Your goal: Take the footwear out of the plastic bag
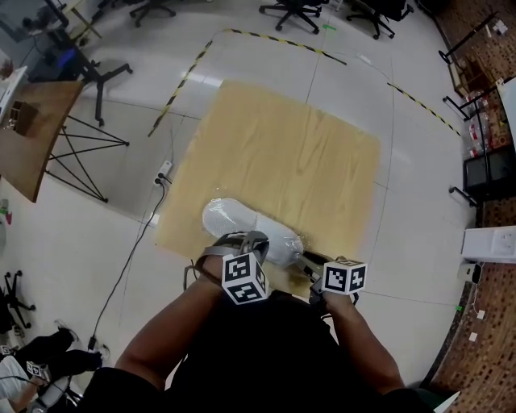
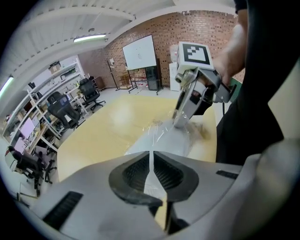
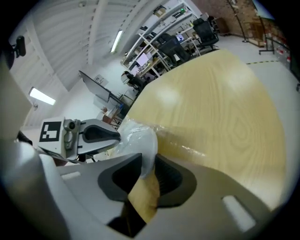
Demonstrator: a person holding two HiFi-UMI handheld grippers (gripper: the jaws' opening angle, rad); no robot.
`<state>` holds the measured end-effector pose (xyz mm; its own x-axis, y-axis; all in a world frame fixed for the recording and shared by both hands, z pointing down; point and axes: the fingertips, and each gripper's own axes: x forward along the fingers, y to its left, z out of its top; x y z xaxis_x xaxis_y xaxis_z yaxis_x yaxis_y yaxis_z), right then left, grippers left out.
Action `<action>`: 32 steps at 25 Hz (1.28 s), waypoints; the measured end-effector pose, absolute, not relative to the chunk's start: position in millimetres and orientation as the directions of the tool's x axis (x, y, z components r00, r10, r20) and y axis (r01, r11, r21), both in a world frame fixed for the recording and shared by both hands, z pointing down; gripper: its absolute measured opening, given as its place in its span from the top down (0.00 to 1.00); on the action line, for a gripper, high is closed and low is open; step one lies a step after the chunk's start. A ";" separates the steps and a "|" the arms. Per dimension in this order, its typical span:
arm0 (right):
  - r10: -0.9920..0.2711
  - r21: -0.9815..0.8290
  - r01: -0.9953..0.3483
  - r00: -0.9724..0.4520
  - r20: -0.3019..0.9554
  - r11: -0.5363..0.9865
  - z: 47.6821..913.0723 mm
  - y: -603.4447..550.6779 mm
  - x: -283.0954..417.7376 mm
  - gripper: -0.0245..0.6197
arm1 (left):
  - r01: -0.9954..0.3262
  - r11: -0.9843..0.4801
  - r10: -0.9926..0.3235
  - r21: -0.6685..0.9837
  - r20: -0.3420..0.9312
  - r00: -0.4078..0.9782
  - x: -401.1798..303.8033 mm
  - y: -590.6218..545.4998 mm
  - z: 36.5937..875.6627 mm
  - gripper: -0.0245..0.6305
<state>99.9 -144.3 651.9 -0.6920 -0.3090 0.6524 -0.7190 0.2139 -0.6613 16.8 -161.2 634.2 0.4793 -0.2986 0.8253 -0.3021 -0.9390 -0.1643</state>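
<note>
A clear plastic bag (image 1: 246, 226) with white footwear inside lies on the near edge of a pale wooden board (image 1: 282, 153) on the floor. My left gripper (image 1: 242, 244) is at the bag's near side. In the left gripper view its jaws (image 2: 151, 161) stand almost together, pinching thin bag film (image 2: 161, 140). My right gripper (image 1: 305, 271) sits at the bag's right end. In the right gripper view its jaws (image 3: 145, 176) stand apart, with the bag's white end (image 3: 136, 138) just reaching in between them, not pressed. Each gripper shows in the other's view: the right gripper (image 2: 182, 117) and the left gripper (image 3: 101, 135).
A brown table (image 1: 32, 137) on black legs stands at the left. A power strip (image 1: 164, 172) with a cable lies by the board's left edge. Yellow-black tape (image 1: 181, 81) marks the floor. Office chairs (image 1: 294, 12) stand at the far side, shelving (image 1: 484, 121) at the right.
</note>
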 end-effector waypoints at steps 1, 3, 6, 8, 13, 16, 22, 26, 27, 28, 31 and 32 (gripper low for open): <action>-0.320 -0.662 -0.714 -0.698 0.641 0.230 644.9 -147.1 103.5 0.83 | -0.307 -0.936 -0.304 -0.169 0.828 0.472 14.1 -163.7 634.8 0.91; -0.340 -0.658 -0.714 -0.696 0.632 0.239 635.9 -149.2 115.2 0.85 | -0.318 -0.933 -0.309 -0.169 0.829 0.467 9.9 -166.5 635.6 0.91; -0.360 -0.632 -0.739 -0.670 0.650 0.234 634.5 -147.1 139.2 0.85 | -0.323 -0.931 -0.314 -0.173 0.830 0.460 6.1 -168.7 637.8 0.91; -0.377 -0.602 -0.765 -0.639 0.670 0.228 636.7 -145.1 159.0 0.85 | -0.306 -0.934 -0.314 -0.186 0.836 0.450 7.3 -169.1 640.5 0.91; -0.413 -0.544 -0.811 -0.579 0.703 0.212 639.4 -141.8 190.5 0.85 | -0.250 -0.945 -0.302 -0.210 0.852 0.427 8.6 -170.6 646.2 0.92; -0.424 -0.527 -0.825 -0.559 0.713 0.203 640.1 -137.0 201.4 0.85 | -0.232 -0.946 -0.306 -0.226 0.862 0.405 5.5 -173.9 650.8 0.94; -0.437 -0.500 -0.843 -0.533 0.725 0.199 640.3 -131.9 216.8 0.85 | -0.248 -0.937 -0.326 -0.247 0.874 0.360 -11.4 -185.4 657.1 0.94; -0.430 -0.492 -0.846 -0.529 0.732 0.204 641.4 -127.5 217.9 0.85 | -0.246 -0.935 -0.330 -0.256 0.882 0.335 -22.5 -188.3 660.7 0.95; -0.430 -0.490 -0.847 -0.528 0.732 0.205 642.4 -127.5 217.1 0.85 | -0.240 -0.934 -0.333 -0.264 0.885 0.326 -26.2 -188.8 662.1 0.95; -0.430 -0.489 -0.848 -0.527 0.733 0.207 643.4 -128.0 216.8 0.85 | -0.237 -0.933 -0.337 -0.270 0.886 0.319 -29.2 -189.4 663.1 0.95; -0.424 -0.484 -0.848 -0.527 0.736 0.214 644.2 -127.4 218.3 0.85 | -0.240 -0.930 -0.345 -0.279 0.887 0.307 -35.0 -189.7 663.9 0.95; -0.422 -0.482 -0.849 -0.526 0.738 0.216 644.6 -126.7 218.8 0.85 | -0.243 -0.929 -0.346 -0.278 0.888 0.304 -37.3 -189.1 664.4 0.95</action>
